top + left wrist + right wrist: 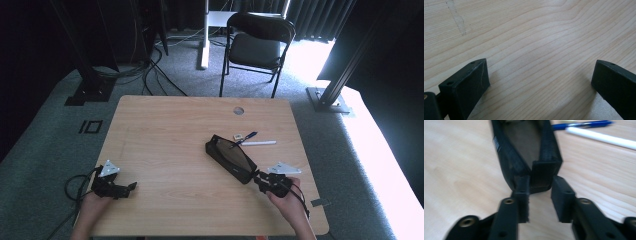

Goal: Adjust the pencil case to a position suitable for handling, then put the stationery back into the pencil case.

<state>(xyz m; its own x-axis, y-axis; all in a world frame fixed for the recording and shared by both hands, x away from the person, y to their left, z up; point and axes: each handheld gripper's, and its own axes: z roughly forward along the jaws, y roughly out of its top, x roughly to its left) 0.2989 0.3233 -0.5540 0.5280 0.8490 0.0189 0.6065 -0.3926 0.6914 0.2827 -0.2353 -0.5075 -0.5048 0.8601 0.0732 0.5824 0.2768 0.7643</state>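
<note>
Here soft black fabric pouch (231, 159), wood-grain table (170, 135).

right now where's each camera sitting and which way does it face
High view: fixed above the person's side, looking forward and down at the table; both forearms enter from the bottom, with the left gripper and right gripper.
Left gripper view: rides the left gripper, close over bare wood; its jaws stand wide apart.
Right gripper view: rides the right gripper, facing the black pencil case; jaws flank its near end, unclosed.
Shared: high and right gripper views both show the case, blue pen and white pen.
</note>
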